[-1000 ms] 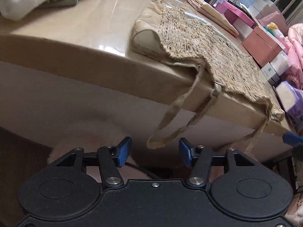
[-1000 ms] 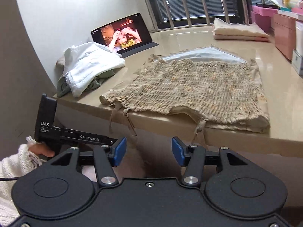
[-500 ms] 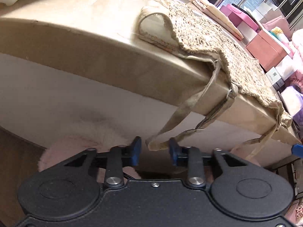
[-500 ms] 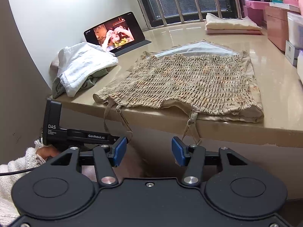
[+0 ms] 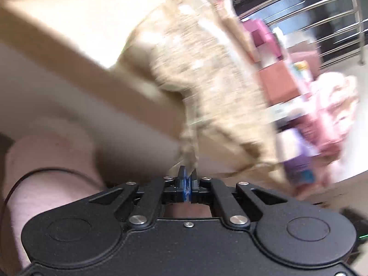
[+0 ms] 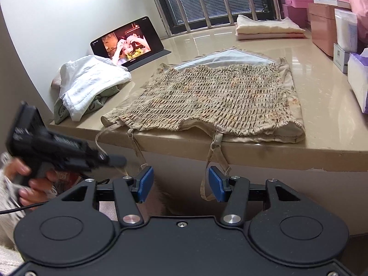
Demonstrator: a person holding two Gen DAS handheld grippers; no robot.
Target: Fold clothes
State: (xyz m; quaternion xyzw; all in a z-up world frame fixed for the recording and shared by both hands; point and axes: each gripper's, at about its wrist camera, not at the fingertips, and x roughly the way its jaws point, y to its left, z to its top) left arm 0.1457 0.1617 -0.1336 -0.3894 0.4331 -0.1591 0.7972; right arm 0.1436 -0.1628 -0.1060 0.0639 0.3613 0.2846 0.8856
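Note:
A tan smocked strap top [image 6: 211,101] lies flat on the beige counter [image 6: 322,105], its straps hanging over the front edge. My left gripper [image 5: 186,177] is shut on the top's left strap [image 5: 189,147] below the counter edge; that view is motion-blurred. It also shows in the right wrist view [image 6: 115,161] at the left, held in a hand. My right gripper [image 6: 180,182] is open below the counter edge. The right strap [image 6: 214,161] hangs beside its right finger.
A pile of white and green clothes [image 6: 87,87] lies at the counter's left. A tablet [image 6: 128,43] plays video behind it. Folded cream clothes [image 6: 269,27] sit at the back. Pink boxes [image 6: 322,25] and tissue packs [image 6: 358,87] line the right side.
My left gripper closed on the left strap and is moving fast, blurring its view. My right gripper rose closer to the counter edge, next to the right strap, still open.

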